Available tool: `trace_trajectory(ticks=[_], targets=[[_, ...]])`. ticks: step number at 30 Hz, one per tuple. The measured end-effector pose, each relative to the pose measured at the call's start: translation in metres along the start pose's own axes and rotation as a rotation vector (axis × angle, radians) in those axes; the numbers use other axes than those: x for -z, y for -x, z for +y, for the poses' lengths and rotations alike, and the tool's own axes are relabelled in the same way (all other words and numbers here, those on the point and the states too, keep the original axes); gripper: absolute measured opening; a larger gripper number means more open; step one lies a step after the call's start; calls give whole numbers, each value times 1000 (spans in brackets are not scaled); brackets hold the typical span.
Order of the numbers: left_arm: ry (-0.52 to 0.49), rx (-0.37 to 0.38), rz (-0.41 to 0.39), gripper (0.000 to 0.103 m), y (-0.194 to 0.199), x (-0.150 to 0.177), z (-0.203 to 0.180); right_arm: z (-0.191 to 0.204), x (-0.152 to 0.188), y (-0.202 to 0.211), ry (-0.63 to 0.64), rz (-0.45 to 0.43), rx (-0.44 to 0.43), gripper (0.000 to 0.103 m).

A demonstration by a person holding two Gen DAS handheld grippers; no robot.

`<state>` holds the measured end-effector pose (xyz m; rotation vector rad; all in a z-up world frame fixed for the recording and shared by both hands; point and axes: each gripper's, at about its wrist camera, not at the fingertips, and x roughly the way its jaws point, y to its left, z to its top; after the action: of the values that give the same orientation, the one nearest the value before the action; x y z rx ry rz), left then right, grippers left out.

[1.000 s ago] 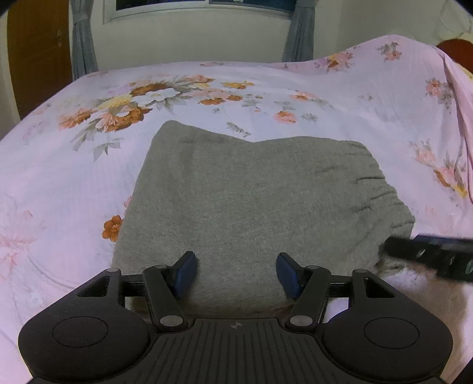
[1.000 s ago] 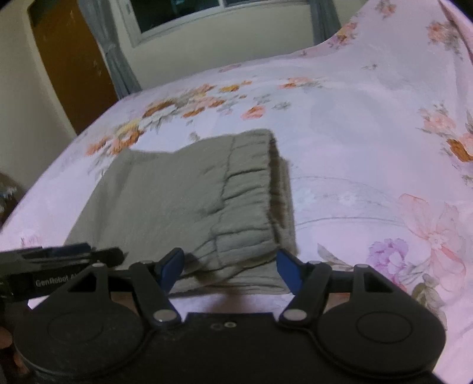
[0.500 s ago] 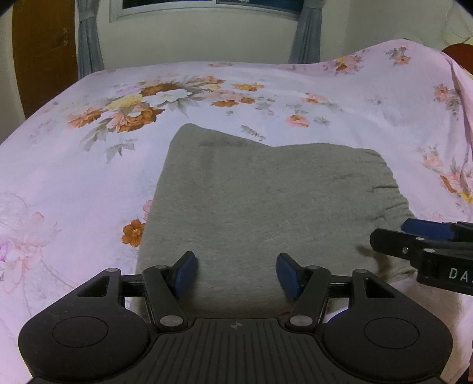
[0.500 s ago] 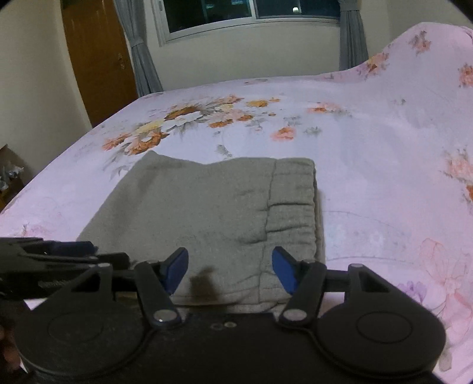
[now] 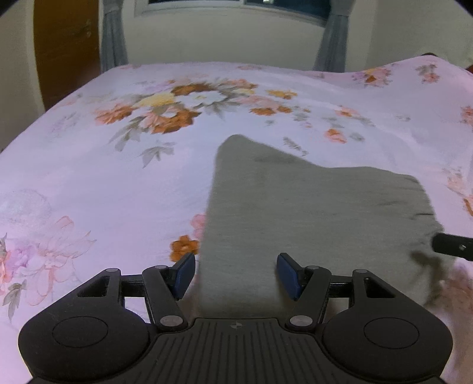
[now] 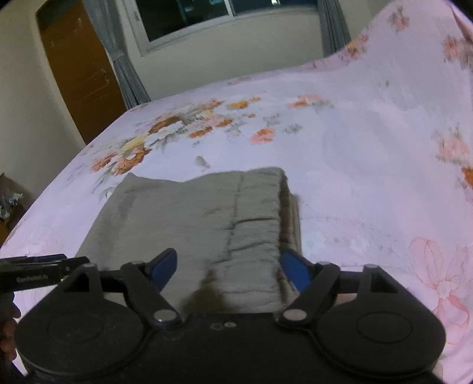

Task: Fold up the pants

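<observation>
Grey pants (image 5: 310, 212) lie folded into a compact stack on the floral bedsheet (image 5: 103, 183). In the right wrist view the pants (image 6: 192, 224) show their elastic waistband (image 6: 260, 218) on the right side. My left gripper (image 5: 236, 274) is open and empty, above the stack's near left edge. My right gripper (image 6: 227, 268) is open and empty, over the near edge by the waistband. The tip of the right gripper shows at the right of the left wrist view (image 5: 452, 246). The left gripper shows at the left of the right wrist view (image 6: 38, 271).
The pink floral sheet covers the whole bed and rises over a hump at the far right (image 6: 414, 59). A wooden door (image 6: 79, 68), curtains (image 6: 127, 68) and a window (image 6: 212, 17) stand beyond the bed's far edge.
Both grippers have drawn back and lifted from the folded pants, still open. The left wrist view has shifted left, so the stack sits further right in it.
</observation>
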<state>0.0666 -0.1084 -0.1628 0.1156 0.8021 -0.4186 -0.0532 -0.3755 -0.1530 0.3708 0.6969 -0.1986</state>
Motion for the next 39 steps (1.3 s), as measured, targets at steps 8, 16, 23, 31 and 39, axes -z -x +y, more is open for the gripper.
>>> trace_trajectory(ticks=[8,16,23,31,39], targets=[[58,141,92,61,-36,-3,26,-43,0,-25,-146,133,-108,88],[210,360,201,62,-75,-3,52,-86,5,-56,-312,216,-344,95],[286,482,194,57,-77,-3,43,-81,5,-71,-340,231,-576,81],[271,424,170,41,-87,-3,30,-58,6,-80,-280,194,-435,61],[244,365,44,30,-51,-14,13,-27,-10,-40,-290,79,-454,58]])
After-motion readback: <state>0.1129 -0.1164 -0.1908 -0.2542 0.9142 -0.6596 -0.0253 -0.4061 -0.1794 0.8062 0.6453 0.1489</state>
